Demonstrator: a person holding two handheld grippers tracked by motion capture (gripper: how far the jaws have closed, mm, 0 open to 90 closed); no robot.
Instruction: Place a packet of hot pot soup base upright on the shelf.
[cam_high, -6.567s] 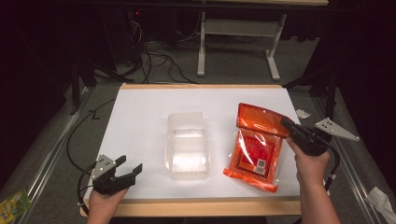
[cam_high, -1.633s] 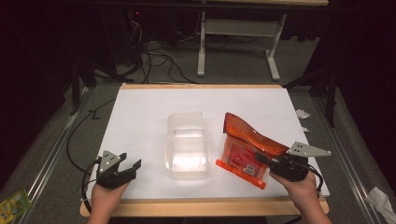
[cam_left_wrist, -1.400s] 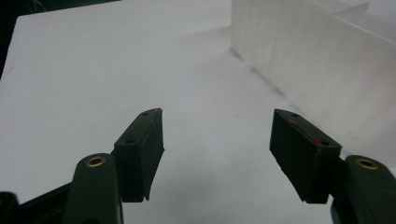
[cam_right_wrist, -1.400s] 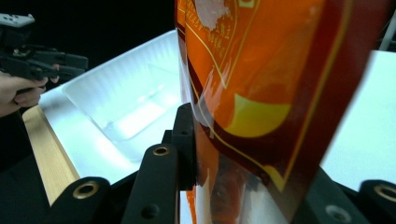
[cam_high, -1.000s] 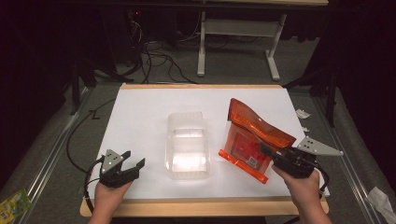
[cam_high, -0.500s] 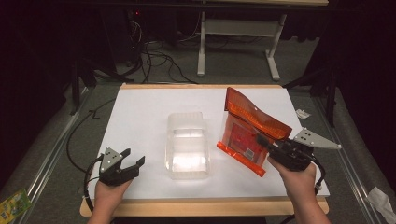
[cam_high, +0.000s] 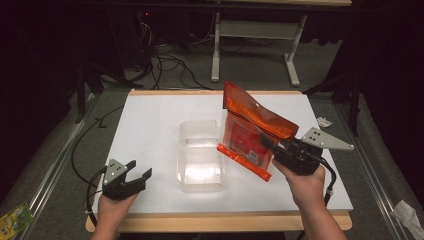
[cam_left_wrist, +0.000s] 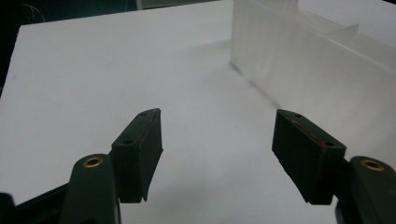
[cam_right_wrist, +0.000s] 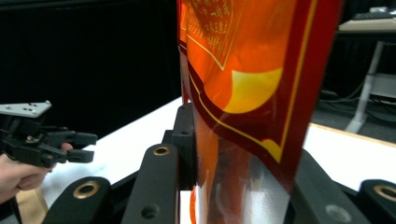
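Observation:
An orange snack bag (cam_high: 250, 125) hangs lifted off the white table (cam_high: 150, 125), tilted, with its lower corner just right of a clear plastic container (cam_high: 200, 155). My right gripper (cam_high: 268, 142) is shut on the bag's right edge. In the right gripper view the bag (cam_right_wrist: 243, 70) stands upright, pinched between the jaws of the right gripper (cam_right_wrist: 233, 154). My left gripper (cam_high: 139, 169) rests at the table's front left, open and holding nothing. In the left gripper view the left gripper (cam_left_wrist: 217, 140) stands wide apart over bare table, and the container wall (cam_left_wrist: 317, 60) is ahead to the right.
Cables (cam_high: 165, 60) and a white desk frame (cam_high: 260, 35) lie on the floor beyond the table's far edge. A metal rail (cam_high: 50, 165) runs along the left side. The left gripper (cam_right_wrist: 46, 140) shows farther off in the right gripper view.
The right gripper has raised the orange bag and carried it leftward toward the container, and the bag now stands more upright. The left gripper has kept still.

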